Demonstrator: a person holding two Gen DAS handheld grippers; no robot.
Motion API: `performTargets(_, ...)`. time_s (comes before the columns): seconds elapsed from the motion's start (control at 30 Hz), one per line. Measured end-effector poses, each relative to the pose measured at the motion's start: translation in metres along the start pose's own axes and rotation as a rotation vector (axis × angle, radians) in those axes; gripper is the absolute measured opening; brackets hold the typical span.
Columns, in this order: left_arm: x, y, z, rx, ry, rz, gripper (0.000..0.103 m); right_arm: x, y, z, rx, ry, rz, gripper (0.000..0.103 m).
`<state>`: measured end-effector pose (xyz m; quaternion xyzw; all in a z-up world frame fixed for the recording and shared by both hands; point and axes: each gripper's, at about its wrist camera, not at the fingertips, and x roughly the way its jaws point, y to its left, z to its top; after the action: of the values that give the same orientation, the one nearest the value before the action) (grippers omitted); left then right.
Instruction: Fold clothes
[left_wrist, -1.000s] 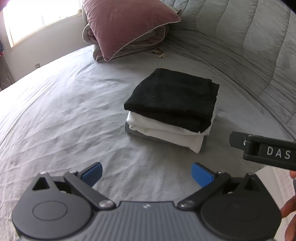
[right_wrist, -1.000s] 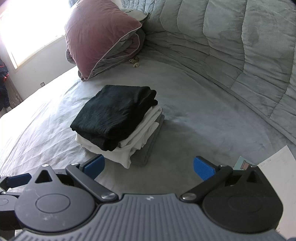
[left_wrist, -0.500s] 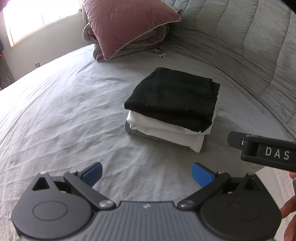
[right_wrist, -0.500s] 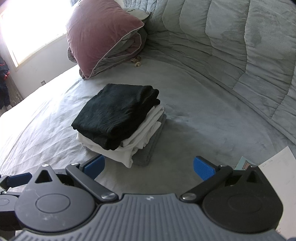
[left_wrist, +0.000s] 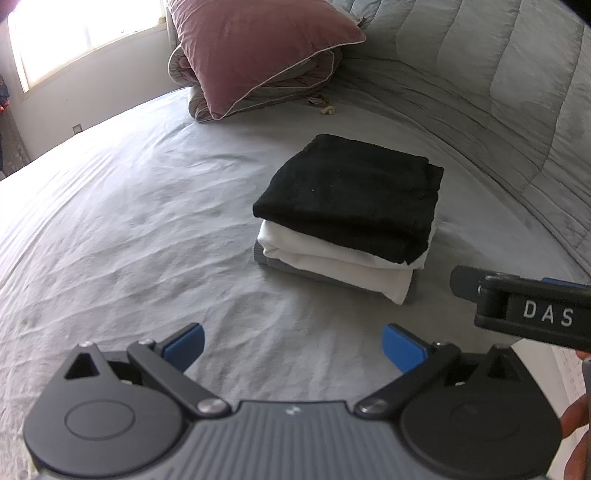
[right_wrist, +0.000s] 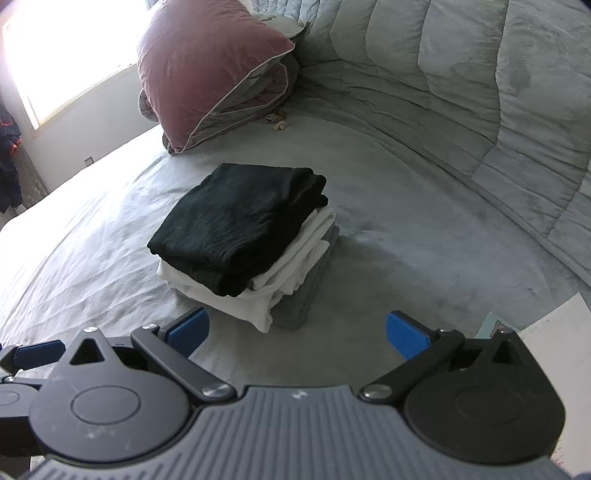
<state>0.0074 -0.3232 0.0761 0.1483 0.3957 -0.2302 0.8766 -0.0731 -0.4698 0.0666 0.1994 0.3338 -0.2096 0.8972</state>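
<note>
A: Where are the clothes?

B: A folded stack (left_wrist: 347, 218) sits in the middle of the bed (left_wrist: 129, 229), well short of the pink pillow (left_wrist: 258, 51) at the far end. A black garment (right_wrist: 240, 225) lies on top, a white one (right_wrist: 295, 266) under it, and a thin grey piece (right_wrist: 314, 291) at the bottom.

A: And the two tools?

B: The left gripper (left_wrist: 291, 345) hovers over bare sheet with its blue fingers (left_wrist: 184, 345) spread wide, holding nothing. The right gripper (right_wrist: 297, 332) is the same: fingers (right_wrist: 406, 336) apart, empty, the near corner of the stack just ahead of them.

A: How would the stack handle?

B: Soft and light, I judge. The layers are limp cloth, so a pinch at one corner would likely peel off the top piece or let the rest sag and unfold. The white layer's loose edges at the near corner look easiest to disturb.

A: So where to take hold?

B: Low on opposite sides, each pair of fingers closing over all three layers at a folded edge, not a loose one. The folding itself looks finished.
</note>
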Motion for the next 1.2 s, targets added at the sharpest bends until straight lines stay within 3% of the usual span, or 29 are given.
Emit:
performTargets(0.93,0.002,0.002,-0.004,-0.005,0.024,-0.006,0.102,0.001,0.006,0.0,-0.017,0.004,-0.015,0.103)
performTargets(1.03,-0.009,0.004,-0.007,0.017,0.024,-0.018,0.102,-0.004,0.015,0.002,-0.036,0.007,-0.01,0.103)
performTargets(1.2,-0.032,0.012,-0.018,0.05,0.009,0.023,0.102,-0.034,0.045,-0.002,-0.139,-0.033,-0.024,0.103)
